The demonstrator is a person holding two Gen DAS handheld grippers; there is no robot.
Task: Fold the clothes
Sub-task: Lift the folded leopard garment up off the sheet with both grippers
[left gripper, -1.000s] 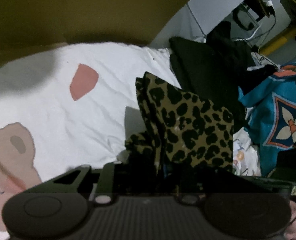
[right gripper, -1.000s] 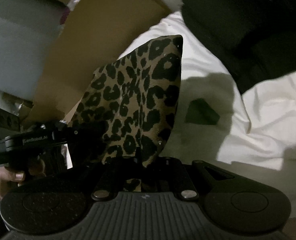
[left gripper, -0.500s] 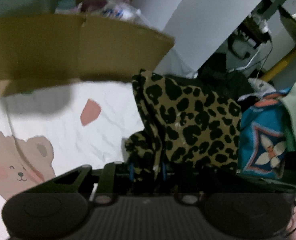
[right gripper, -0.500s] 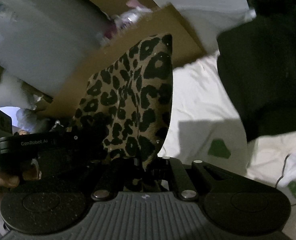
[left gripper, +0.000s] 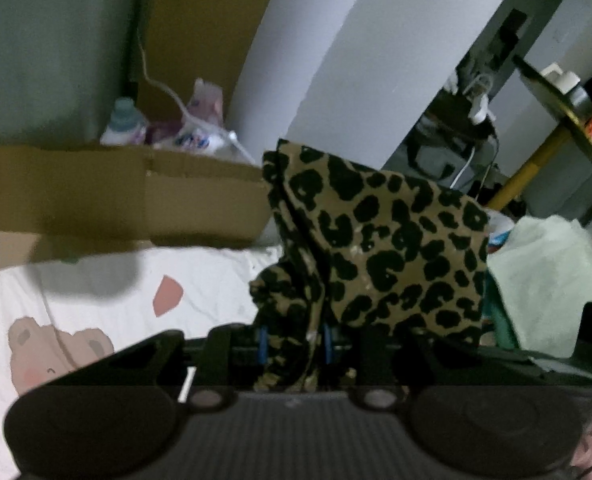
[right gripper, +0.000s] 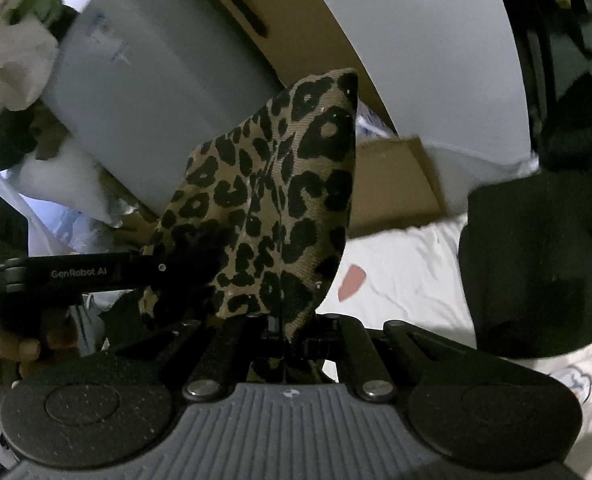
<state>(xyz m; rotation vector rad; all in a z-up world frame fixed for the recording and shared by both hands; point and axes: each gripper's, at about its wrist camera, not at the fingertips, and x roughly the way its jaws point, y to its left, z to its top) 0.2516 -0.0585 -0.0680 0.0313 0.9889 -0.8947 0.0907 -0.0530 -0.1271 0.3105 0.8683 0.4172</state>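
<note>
Leopard cloth (left gripper: 380,248) is pinched in both our grippers and held up above a white sheet (left gripper: 216,280). In the left wrist view, our left gripper (left gripper: 294,344) is closed on a bunched edge of the cloth, which rises straight ahead of the jaws and spreads up and to the right. In the right wrist view, our right gripper (right gripper: 288,332) is clamped on another edge; the cloth (right gripper: 272,200) stands up from the jaws like a pointed sail, leaning left toward the other gripper's black body (right gripper: 76,276), which reaches into the fabric from the left edge.

The sheet below shows a bear print (left gripper: 52,352) and a pink patch (left gripper: 168,294). A cardboard box (left gripper: 116,196) lies behind the sheet. A pale green cloth (left gripper: 544,280) sits right of the leopard cloth. In the right view a black garment (right gripper: 536,272) lies on the sheet, well to the right.
</note>
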